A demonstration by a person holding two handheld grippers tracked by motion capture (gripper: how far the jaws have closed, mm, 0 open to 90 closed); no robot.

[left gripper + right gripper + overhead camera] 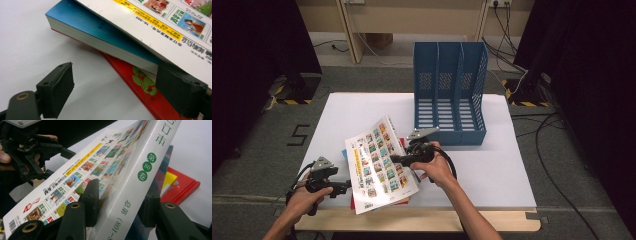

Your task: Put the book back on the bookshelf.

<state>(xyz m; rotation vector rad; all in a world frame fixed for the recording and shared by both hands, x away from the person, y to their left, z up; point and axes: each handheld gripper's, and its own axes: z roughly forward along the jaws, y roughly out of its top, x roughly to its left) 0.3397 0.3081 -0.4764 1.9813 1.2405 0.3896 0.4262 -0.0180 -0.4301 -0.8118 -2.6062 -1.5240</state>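
A white book [379, 165] with rows of small colour pictures on its cover is tilted up off a stack at the table's front left. My right gripper [395, 160] is shut on it at the spine [140, 175], one jaw on the cover and one on the back. Under it lie a blue book [100, 37] and a red book [140, 85]. My left gripper [348, 186] is open at the stack's left side. Its one jaw sits under the white book's [155, 22] edge and the other stands free over the bare table.
A blue three-slot file rack [449, 95] stands upright at the back centre of the white table top [492, 165]. Wooden board edge [422, 220] runs along the front. Cables lie on the grey floor at the right.
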